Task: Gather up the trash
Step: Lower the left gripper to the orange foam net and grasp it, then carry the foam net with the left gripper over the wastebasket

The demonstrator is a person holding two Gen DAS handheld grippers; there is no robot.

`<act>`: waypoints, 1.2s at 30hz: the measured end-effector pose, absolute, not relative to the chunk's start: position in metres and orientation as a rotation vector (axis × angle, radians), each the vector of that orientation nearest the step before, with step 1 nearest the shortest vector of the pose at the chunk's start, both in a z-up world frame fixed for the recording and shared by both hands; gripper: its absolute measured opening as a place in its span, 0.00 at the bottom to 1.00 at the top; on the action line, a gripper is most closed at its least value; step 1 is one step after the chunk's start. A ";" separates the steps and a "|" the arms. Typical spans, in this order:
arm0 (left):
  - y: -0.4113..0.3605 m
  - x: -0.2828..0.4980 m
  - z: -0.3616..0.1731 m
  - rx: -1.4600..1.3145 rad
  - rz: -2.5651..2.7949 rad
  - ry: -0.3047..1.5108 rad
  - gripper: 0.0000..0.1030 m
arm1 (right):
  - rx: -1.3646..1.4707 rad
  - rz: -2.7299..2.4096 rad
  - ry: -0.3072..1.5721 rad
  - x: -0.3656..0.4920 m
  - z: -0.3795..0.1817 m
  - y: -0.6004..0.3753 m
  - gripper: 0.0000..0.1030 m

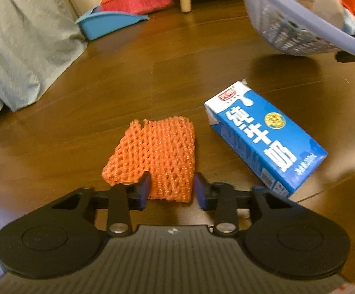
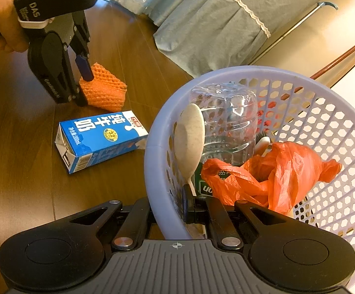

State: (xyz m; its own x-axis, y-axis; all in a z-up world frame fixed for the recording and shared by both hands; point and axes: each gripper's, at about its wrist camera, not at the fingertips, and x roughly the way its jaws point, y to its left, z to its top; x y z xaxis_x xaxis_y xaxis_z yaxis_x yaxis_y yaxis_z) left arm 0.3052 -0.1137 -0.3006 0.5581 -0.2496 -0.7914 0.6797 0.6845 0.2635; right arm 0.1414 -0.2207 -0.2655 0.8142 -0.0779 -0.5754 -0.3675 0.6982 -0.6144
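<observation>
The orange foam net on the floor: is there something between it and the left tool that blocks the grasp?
Nothing visible blocks it. The left tool is open, with its fingers on either side of the near end of the orange foam net. The milk carton lies apart, to the side.

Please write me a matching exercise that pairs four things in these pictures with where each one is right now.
Things
1. orange foam net
2. blue milk carton
3. clear plastic bottle
4. lavender basket

Places
A. lying on its side on the floor, untouched, between the net and the basket
B. inside the basket, beside a spoon and an orange plastic bag
C. held by its rim in the right hand-held gripper
D. on the floor, between the open fingers of the left hand-held gripper

Pairs: 1-D, 2-A, 3-B, 4-C
</observation>
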 end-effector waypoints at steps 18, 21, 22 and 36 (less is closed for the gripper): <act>-0.038 0.258 -0.250 0.337 -0.516 0.961 0.07 | -0.775 0.166 0.642 0.142 -0.254 -0.222 0.03; -0.027 0.249 -0.240 0.258 -0.489 0.965 0.07 | -0.781 0.174 0.648 0.141 -0.253 -0.220 0.03; -0.025 0.247 -0.237 0.234 -0.486 0.969 0.07 | -0.784 0.175 0.649 0.140 -0.253 -0.219 0.03; -0.028 0.242 -0.219 0.211 -0.517 0.942 0.07 | -0.799 0.184 0.652 0.137 -0.260 -0.213 0.03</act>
State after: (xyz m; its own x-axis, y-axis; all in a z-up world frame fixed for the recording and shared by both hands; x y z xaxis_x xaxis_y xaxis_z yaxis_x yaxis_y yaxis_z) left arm 0.2420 -0.0280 -0.2186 0.4779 -0.3295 -0.8142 0.5093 0.8592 -0.0487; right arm 0.1372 -0.2131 -0.2595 0.7910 -0.0855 -0.6058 -0.3891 0.6938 -0.6060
